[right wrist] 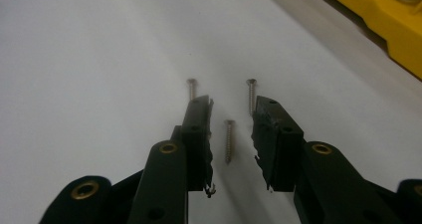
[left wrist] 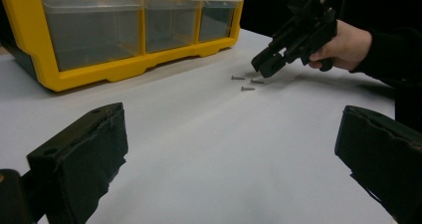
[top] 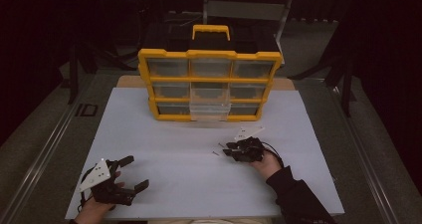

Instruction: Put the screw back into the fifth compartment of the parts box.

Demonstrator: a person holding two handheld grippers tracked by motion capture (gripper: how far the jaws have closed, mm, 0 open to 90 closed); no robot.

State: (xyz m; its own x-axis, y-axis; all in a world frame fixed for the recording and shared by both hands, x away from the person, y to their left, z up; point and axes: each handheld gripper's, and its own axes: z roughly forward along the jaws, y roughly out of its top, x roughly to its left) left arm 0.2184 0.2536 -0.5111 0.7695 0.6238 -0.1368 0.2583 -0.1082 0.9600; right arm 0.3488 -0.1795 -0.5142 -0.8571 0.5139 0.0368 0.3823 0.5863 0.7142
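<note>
Right tool (right wrist: 230,122): jaws apart with a narrow gap, straddling the middle screw (right wrist: 229,140); the pads do not press on it as far as I can see, so nothing is held.
Right tool from afar: held low and tilted down to the table (top: 199,184), just in front of the drawer box, a hand wrapped round its grip.
Screws: three lie loose on the table; one between the jaws, one (right wrist: 192,88) just past the left jaw tip, one (right wrist: 251,95) alongside the right jaw tip. All lie flat, heads pointing away from the tool.
Left tool (top: 130,174): jaws spread wide, nothing between them, resting near the table's front left corner, well apart from the screws.
Progress: I judge this the start of a pick-up. No screw is lifted yet; all three remain to be gripped and carried off, likely to the box.
Drawer box (top: 210,84): yellow plastic frame, three rows of clear drawers, black back, yellow handle on top; the bottom middle drawer (top: 209,110) stands pulled out a little.
Materials: screws are slim, dull brassy metal, threaded, with flat round heads; jaws are matt black with rough, chewed pad edges and brass-coloured rivets; the table top is smooth, pale and matt.
</note>
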